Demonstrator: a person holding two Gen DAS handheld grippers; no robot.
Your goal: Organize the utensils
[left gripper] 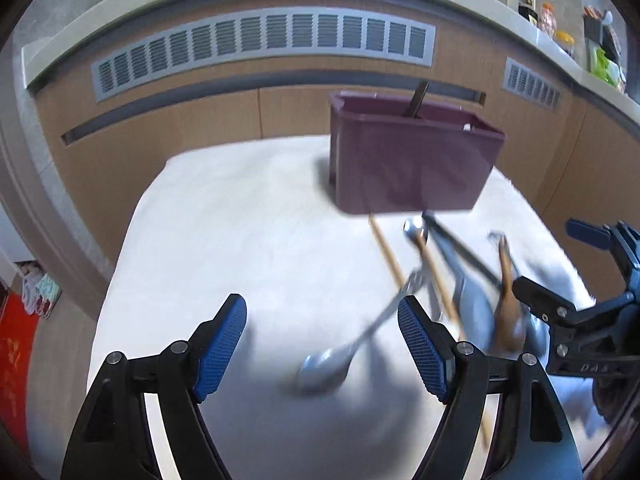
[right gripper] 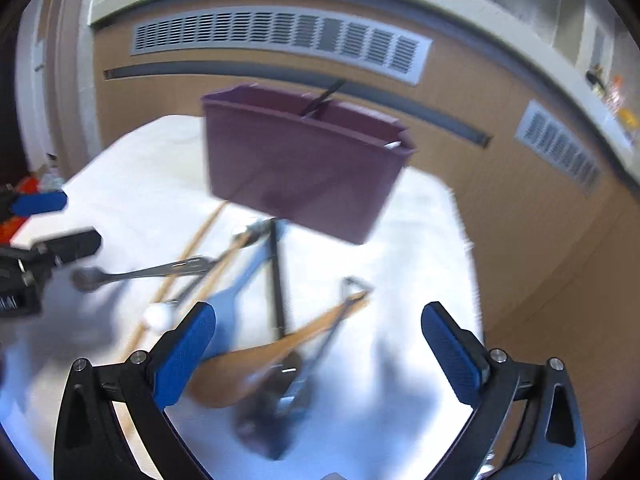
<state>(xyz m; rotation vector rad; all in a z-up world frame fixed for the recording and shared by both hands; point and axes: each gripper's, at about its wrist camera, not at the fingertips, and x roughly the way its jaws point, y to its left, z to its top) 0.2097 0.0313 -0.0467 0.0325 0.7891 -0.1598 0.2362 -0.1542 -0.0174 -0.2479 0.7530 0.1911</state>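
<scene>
Left gripper (left gripper: 322, 344) wide, empty; spoon (left gripper: 326, 366) between its fingers on the cloth (left gripper: 224, 220). Right gripper (right gripper: 318, 346) wide, empty; wooden spoon (right gripper: 256, 364) between its fingers. Bin (left gripper: 412, 152) beyond both, utensil pile before it.

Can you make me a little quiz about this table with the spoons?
1. True or false: the tall purple plastic utensil box already has something in it.
2. Which lies nearest the left hand-held gripper? A the shiny metal spoon B the brown wooden spatula
3. Fill in: the right hand-held gripper holds ____.

Key: 1 true; 2 A; 3 nothing.
</scene>
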